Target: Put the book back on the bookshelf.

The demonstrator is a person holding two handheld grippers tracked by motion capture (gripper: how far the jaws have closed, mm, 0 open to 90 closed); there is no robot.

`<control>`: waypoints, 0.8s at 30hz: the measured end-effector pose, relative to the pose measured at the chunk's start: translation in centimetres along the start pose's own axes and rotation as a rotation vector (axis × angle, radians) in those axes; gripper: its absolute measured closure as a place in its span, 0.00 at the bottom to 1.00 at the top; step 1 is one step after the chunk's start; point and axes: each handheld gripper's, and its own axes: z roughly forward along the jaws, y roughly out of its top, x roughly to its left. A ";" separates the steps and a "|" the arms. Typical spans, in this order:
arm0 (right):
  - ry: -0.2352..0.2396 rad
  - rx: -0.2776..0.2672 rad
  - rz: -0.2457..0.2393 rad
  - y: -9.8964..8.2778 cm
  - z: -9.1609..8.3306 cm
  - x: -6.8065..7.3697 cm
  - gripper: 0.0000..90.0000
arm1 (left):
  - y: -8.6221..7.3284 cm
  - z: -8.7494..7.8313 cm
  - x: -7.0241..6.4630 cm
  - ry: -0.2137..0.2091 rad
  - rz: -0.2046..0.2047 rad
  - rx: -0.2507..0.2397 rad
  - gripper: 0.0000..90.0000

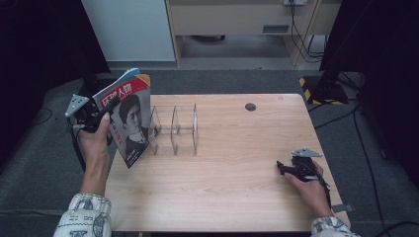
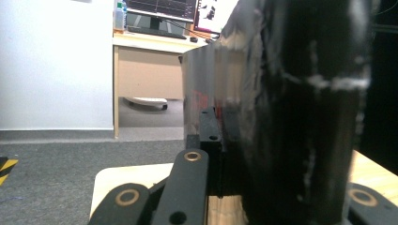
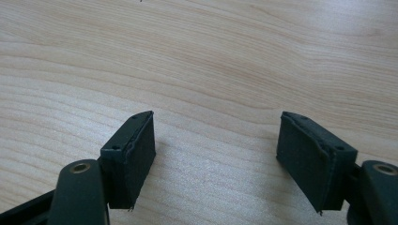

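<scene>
red magazine (image 1: 129,118) clamped upright in left hand-held gripper (image 1: 99,118).

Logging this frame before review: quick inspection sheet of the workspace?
Surface: wooden table, bare wood, dark round hole at the back.
Job's things: magazine held tilted off the left edge; clear rack standing beside it.
Clutter: nothing seen.
Grippers: left gripper shut on the magazine; right gripper open, resting on the table.
Cables: several on the floor at right.
Surroundings: grey carpet, desk behind.
</scene>
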 end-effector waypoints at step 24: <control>0.001 -0.002 -0.003 -0.1 -0.1 0.1 0.32 | -3.4 -2.3 -1.0 -0.001 -0.023 -0.102 0.95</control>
